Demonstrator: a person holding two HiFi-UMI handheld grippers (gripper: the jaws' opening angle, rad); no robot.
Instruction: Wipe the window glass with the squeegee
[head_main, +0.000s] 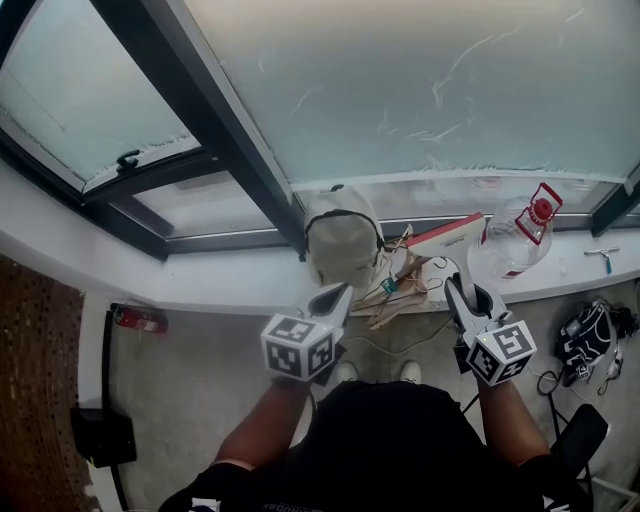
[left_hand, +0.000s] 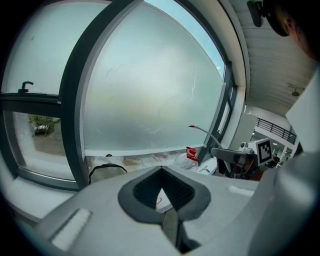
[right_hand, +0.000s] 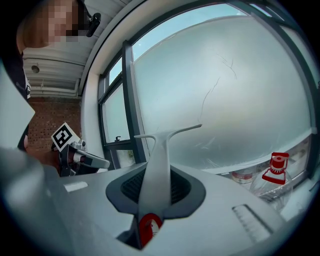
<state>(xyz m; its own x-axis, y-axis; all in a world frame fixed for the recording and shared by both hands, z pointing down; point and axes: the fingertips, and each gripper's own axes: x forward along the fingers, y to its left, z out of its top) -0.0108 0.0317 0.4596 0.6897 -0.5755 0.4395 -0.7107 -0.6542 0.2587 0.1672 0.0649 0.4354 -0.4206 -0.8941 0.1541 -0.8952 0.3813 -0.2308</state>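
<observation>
The big pane of window glass (head_main: 420, 80) is hazy, with thin streaks. My right gripper (head_main: 470, 300) is shut on the grey handle of the squeegee (head_main: 445, 236), whose red and white blade sits low, near the sill and below the pane. In the right gripper view the squeegee (right_hand: 157, 165) rises out of the right gripper (right_hand: 156, 187) with its blade edge-on before the glass (right_hand: 225, 100). My left gripper (head_main: 335, 300) hovers beside it, shut and holding nothing. The left gripper view shows the left gripper (left_hand: 162, 192) facing the glass (left_hand: 145, 95), the squeegee (left_hand: 205, 132) at the right.
A dark mullion (head_main: 215, 130) divides the big pane from a smaller window at the left. On the sill (head_main: 230, 285) stand a pale bag (head_main: 342, 245), wooden hangers (head_main: 395, 295), a clear bottle with a red cap (head_main: 520, 235) and a small tool (head_main: 603, 258). A red extinguisher (head_main: 140, 320) lies on the floor.
</observation>
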